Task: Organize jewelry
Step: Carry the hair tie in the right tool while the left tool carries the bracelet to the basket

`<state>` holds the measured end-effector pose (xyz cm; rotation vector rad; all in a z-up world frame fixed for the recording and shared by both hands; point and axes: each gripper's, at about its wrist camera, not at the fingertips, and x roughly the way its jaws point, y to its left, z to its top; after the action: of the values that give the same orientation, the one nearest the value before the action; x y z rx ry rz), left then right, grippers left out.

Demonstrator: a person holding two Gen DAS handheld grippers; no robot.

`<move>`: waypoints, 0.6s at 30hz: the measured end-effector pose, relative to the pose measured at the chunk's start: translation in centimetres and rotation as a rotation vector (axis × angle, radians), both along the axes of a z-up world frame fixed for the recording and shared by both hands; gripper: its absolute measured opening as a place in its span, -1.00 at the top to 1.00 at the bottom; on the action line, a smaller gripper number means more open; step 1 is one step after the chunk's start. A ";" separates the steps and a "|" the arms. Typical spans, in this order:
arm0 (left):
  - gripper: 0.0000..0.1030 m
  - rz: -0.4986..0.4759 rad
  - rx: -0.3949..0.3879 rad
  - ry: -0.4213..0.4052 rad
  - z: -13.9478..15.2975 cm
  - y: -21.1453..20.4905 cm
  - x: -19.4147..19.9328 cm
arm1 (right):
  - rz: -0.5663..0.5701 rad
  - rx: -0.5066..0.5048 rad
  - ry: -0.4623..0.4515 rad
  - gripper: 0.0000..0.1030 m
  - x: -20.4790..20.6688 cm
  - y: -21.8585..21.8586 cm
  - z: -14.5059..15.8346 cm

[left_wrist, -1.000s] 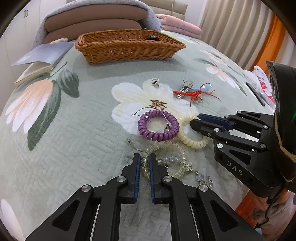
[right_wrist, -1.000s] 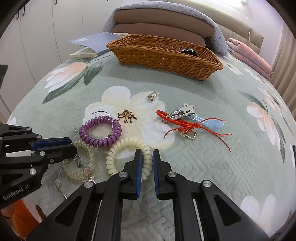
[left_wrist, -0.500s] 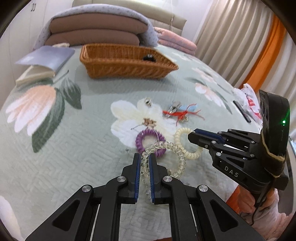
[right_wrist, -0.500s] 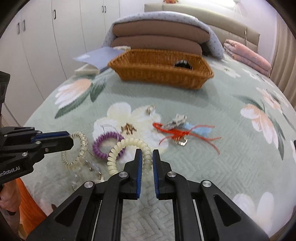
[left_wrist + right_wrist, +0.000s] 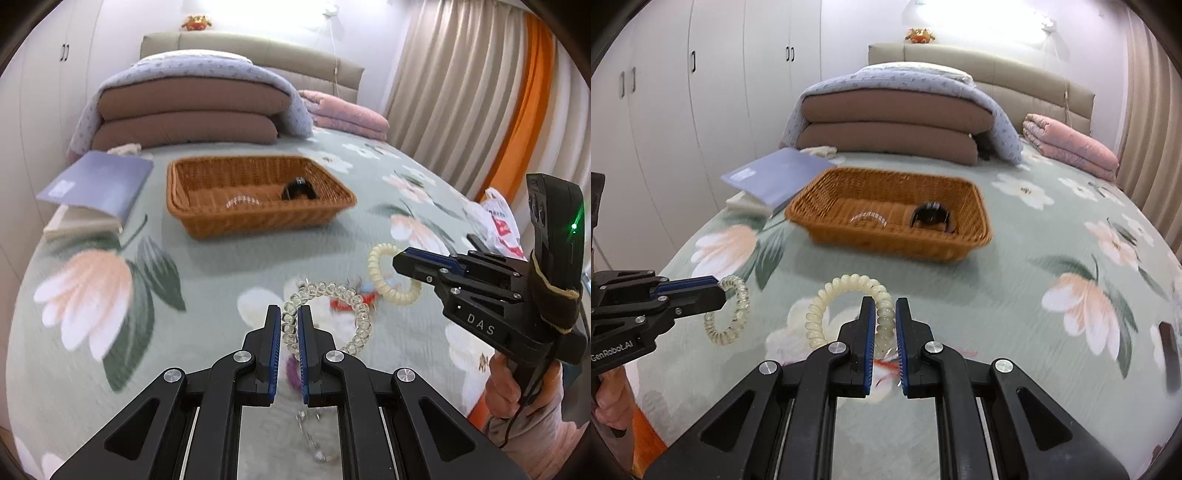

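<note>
While both rings hang clear of the bed (image 5: pixel 1015 280), we have the left tongs (image 5: pixel 290 325) pinched narrow on the clear spiral bracelet (image 5: pixel 332 295) and the right tongs (image 5: pixel 885 317) pinched narrow on the cream spiral bracelet (image 5: pixel 831 299). Each coil dangles in a loose loop from its pair of tongs. As we judge it, the step in hand is the carry to the wicker basket (image 5: pixel 975 236), which sits farther up the bed and already holds a clear band (image 5: pixel 868 217) and a dark item (image 5: pixel 931 218).

To do it well, we should keep both grips firm, since springy coils can slip out. We should bring each loop fully over the rim before letting go, and release one at a time so the two coils do not tangle.

Little stands in the way. A book (image 5: pixel 775 177) lies just beside the basket on its left. Stacked brown cushions (image 5: pixel 890 125) under a quilt lie beyond it. More jewelry lies blurred on the bed under the left tongs, including a red piece (image 5: pixel 341 304) and a purple coil (image 5: pixel 293 373). A low swing could snag them.
</note>
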<state>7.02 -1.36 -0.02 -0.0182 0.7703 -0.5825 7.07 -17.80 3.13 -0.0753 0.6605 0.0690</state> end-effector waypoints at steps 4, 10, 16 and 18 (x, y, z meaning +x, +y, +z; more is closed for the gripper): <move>0.83 0.008 -0.013 -0.005 0.7 -0.1 1.6 | -0.026 -0.006 -0.006 0.76 2.0 -0.3 0.5; 0.83 0.044 -0.027 -0.022 1.8 -0.5 6.0 | -0.047 0.010 -0.036 0.76 6.3 -0.9 2.3; 0.83 0.084 -0.044 -0.036 2.4 -1.0 11.9 | -0.080 0.024 -0.044 0.76 11.6 -1.3 3.0; 0.83 0.096 -0.046 -0.039 2.4 -1.3 13.6 | -0.090 0.018 -0.043 0.76 13.4 -1.2 2.9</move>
<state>20.65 -2.64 2.37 -0.0857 0.7146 -0.5077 20.49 -18.98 6.07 -0.0297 0.6193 -0.0134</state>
